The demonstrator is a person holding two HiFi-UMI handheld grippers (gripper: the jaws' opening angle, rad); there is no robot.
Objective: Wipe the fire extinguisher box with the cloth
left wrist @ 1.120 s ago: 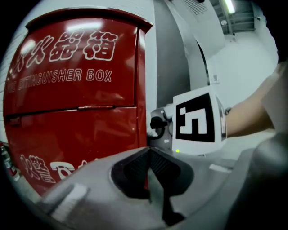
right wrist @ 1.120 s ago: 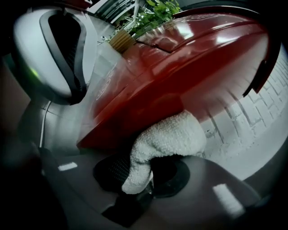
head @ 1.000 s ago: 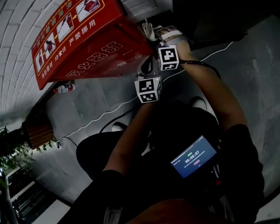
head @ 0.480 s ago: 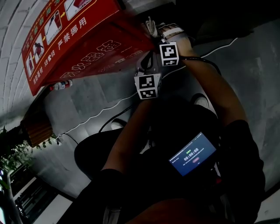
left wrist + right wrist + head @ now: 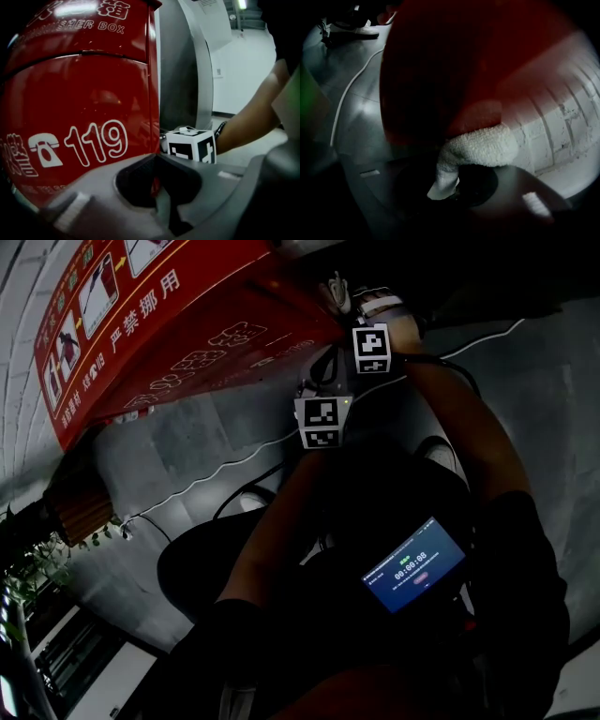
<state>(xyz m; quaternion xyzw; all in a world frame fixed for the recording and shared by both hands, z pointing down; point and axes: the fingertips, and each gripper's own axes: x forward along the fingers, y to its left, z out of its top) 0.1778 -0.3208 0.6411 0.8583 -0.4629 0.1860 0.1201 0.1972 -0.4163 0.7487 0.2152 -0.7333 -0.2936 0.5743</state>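
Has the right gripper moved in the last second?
Yes, slightly. In the head view the right gripper with the cloth has slid up and right along the fire extinguisher box, farther from its white lettering.

Red box (image 5: 93, 93) w/ white print; white cloth (image 5: 483, 145).

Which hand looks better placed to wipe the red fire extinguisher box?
The right. The right gripper is shut on the white cloth, which lies against the fire extinguisher box. The left gripper is shut on nothing, beside the box's front.
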